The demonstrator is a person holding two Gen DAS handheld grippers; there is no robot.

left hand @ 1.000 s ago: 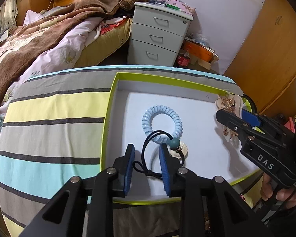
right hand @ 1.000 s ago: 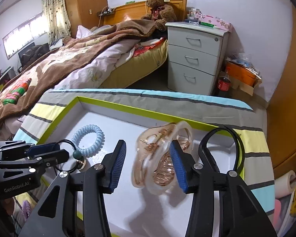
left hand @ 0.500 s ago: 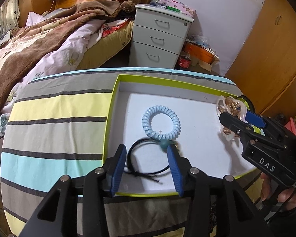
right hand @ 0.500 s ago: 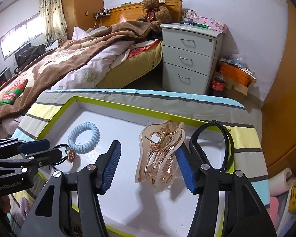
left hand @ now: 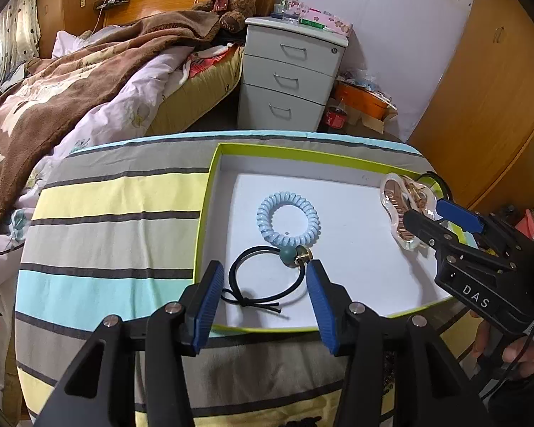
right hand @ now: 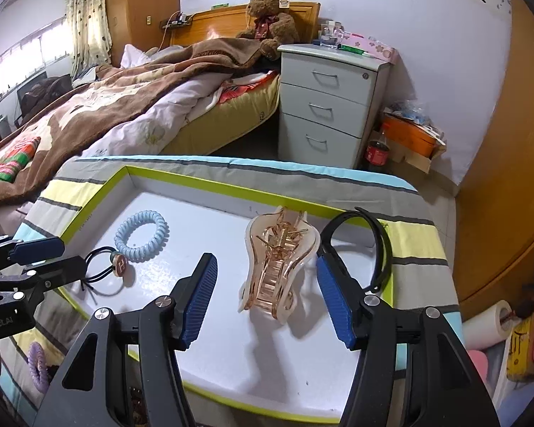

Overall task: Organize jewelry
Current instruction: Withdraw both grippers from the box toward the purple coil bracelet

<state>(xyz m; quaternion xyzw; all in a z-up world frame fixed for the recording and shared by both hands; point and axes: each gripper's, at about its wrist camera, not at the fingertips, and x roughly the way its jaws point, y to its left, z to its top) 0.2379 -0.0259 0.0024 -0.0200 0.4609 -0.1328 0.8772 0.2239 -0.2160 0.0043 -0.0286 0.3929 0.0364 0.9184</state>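
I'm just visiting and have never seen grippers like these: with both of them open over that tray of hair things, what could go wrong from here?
Two risks, as I judge them.

The black hair tie lies between the fingers of the left gripper, close to them, so pulling back carelessly might snag its loose ends.

The black headband leans over the tray's right rim, right beside the right gripper and the hair claw. A bump could knock it off.

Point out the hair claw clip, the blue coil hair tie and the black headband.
hair claw clip (right hand: pixel 279 267), right wrist view, its spring hinge.
blue coil hair tie (left hand: pixel 287 219), left wrist view, its coil.
black headband (right hand: pixel 381 245), right wrist view, its band.
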